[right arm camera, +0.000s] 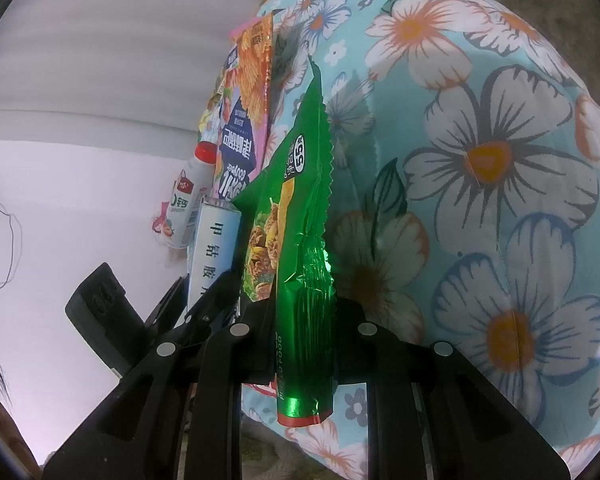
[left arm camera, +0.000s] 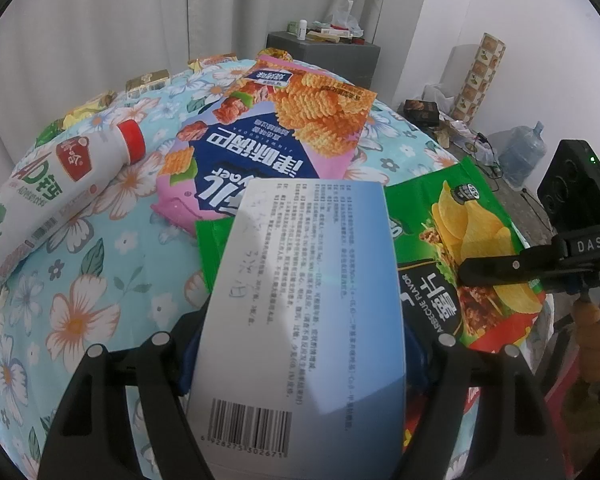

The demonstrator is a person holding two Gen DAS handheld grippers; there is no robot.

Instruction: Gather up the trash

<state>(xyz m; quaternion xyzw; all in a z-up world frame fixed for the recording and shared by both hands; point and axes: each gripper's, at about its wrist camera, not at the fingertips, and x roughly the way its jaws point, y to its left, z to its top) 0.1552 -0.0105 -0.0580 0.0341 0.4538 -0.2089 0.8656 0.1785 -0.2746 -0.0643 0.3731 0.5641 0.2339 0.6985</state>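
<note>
Left gripper (left arm camera: pixel 300 360) jaws grasp a white box (left arm camera: pixel 300 300); right gripper (right arm camera: pixel 300 344) jaws clench the green chip bag (right arm camera: pixel 300 240). Left on the flowered surface (left arm camera: pixel 80 300): bottle (left arm camera: pixel 60 188) and pink snack bag (left arm camera: pixel 260 132) (plus far wrappers).

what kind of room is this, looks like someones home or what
Probably a lived-in room at home, maybe a bedroom: a floral cloth covers the surface holding snack packets, pale curtains hang behind, and a water jug stands on the cluttered floor.
</note>
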